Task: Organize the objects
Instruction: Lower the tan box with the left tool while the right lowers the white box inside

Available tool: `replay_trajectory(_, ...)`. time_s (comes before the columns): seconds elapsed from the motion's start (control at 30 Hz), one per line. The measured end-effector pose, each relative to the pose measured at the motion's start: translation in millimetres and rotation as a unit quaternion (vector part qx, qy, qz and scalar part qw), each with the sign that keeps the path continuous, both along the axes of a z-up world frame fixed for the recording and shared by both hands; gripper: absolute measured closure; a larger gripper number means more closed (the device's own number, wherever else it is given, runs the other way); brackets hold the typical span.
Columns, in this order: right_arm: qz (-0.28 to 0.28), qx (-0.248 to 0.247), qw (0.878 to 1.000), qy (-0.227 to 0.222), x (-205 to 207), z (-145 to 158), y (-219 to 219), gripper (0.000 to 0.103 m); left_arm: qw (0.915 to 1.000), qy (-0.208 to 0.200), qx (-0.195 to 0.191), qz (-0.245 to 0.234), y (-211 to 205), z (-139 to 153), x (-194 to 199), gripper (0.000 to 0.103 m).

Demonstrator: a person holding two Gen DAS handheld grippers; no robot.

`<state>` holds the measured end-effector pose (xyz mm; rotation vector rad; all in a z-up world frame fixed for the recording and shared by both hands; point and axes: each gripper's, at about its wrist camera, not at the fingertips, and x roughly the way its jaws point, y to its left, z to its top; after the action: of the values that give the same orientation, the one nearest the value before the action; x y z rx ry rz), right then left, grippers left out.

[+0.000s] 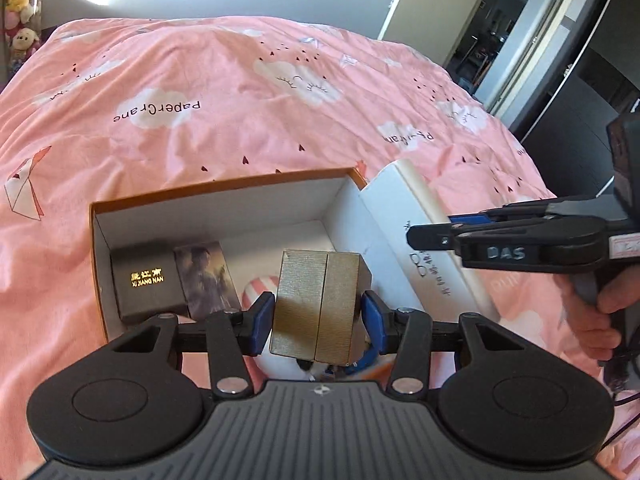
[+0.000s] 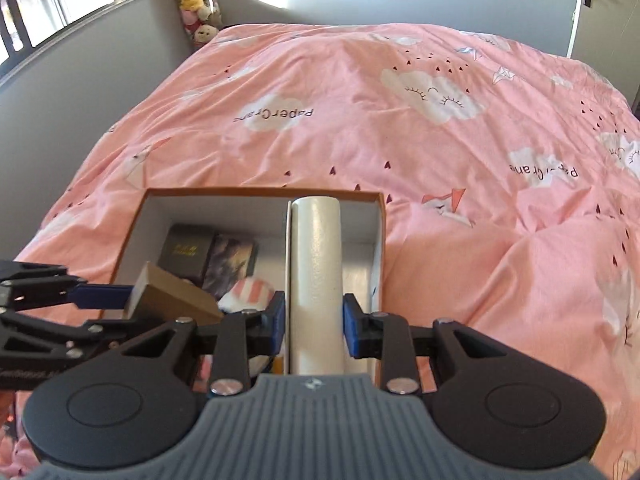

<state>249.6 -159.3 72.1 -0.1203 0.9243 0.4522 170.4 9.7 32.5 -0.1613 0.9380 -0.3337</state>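
In the left wrist view, a gold box (image 1: 318, 306) is clenched by the left hand-held gripper (image 1: 316, 316) above an open cardboard box (image 1: 224, 190) on the bed (image 1: 240, 92); 2 small boxes, possibly more, lie inside. In the right wrist view, a white case (image 2: 316, 276) is clenched by the right hand-held gripper (image 2: 314, 318).

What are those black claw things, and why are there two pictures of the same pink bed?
They are grabbing tools, one in each of a person's hands, each with a small camera on it. That gives two pictures. The left gripper is squeezing a gold box. The right gripper is squeezing a long white box. Below them, on the pink bedcover, sits an open cardboard box holding a black box, a picture card and something pink-and-white striped.
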Motion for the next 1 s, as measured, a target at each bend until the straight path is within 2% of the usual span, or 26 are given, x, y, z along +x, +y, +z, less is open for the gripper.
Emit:
replay_trajectory(0.07,0.001,-0.015,1.0,-0.006,15,-12,9,0.072,1.0,0.004,-0.003,0.005,1,-5,11,0.049)
replay_trajectory(0.2,-0.001,-0.038,0.999,0.013,42,-45,26,0.072,0.9998,0.013,-0.008,0.011,2,-16,27,0.049)
replay_trajectory(0.43,-0.008,-0.089,0.996,0.03,57,-86,41,0.072,0.9998,0.015,-0.002,0.012,6,-29,45,0.05)
replay_trajectory(0.7,-0.013,-0.13,0.99,0.047,59,-106,50,0.072,0.9995,0.028,-0.011,0.011,9,-40,52,0.05)
replay_trajectory(1.0,-0.003,-0.162,0.985,0.066,62,-109,59,0.073,0.9993,0.033,-0.01,0.014,13,-41,50,0.05)
